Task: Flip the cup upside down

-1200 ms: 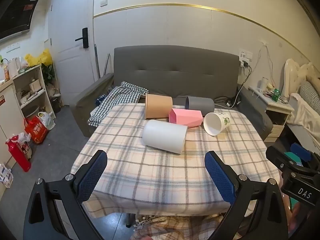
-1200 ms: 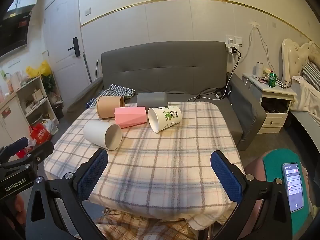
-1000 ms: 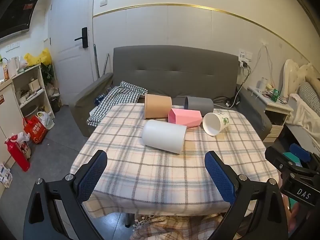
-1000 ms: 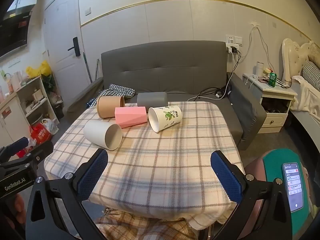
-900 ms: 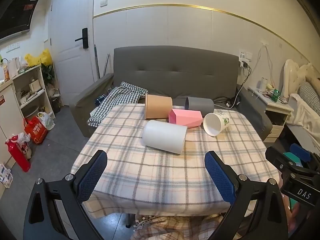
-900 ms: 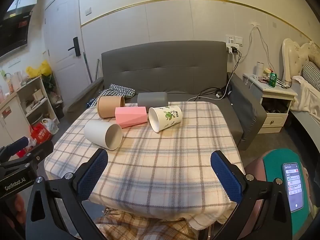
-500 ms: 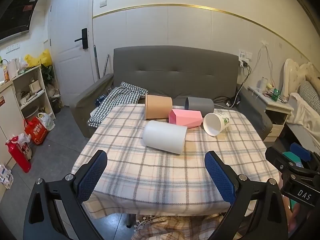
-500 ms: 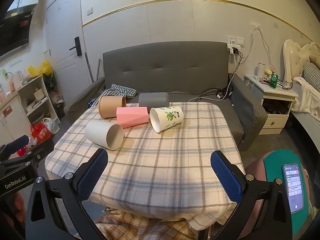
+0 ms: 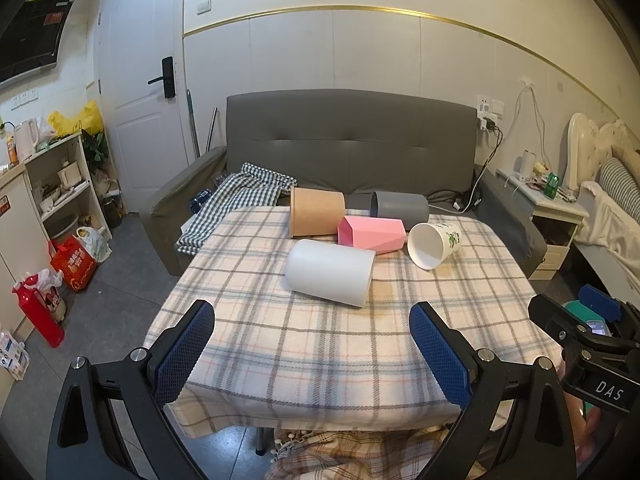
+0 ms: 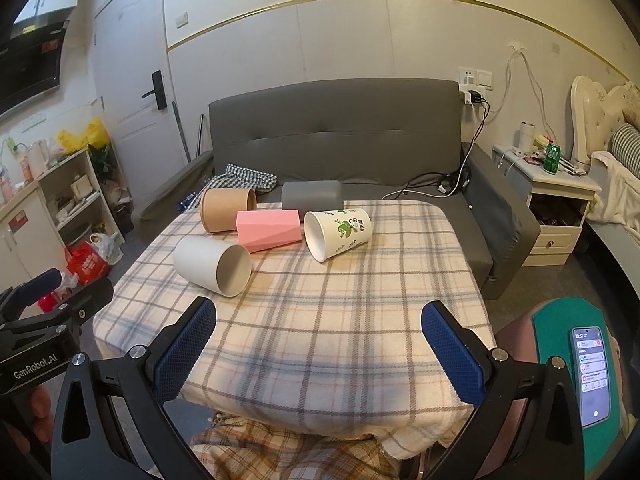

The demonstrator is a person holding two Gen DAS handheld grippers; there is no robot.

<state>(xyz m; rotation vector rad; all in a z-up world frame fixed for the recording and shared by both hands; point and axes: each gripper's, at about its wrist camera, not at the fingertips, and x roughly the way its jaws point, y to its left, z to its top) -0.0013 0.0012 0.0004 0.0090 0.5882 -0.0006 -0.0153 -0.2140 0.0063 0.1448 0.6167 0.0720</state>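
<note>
White cup (image 9: 329, 272) lies sideways mid-table (image 9: 320, 344); left gripper (image 9: 312, 350) and right gripper (image 10: 316, 350) both spread wide, empty, at near edge.

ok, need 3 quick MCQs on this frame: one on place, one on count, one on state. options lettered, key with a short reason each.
1. Which cup lies nearest the grippers?
A. grey cup
B. white cup
C. brown cup

2. How many cups are on the table?
A. three
B. four
C. five

3. How do the cups stand?
A. all on their sides
B. all upright
C. all upside down

Key:
1 B: the white cup lies in front of the brown cup, the pink cup and the grey cup.
2 C: those four and the printed cup lie on the table.
3 A: each lies with its mouth sideways; the left gripper and the right gripper are open, short of them.
</note>
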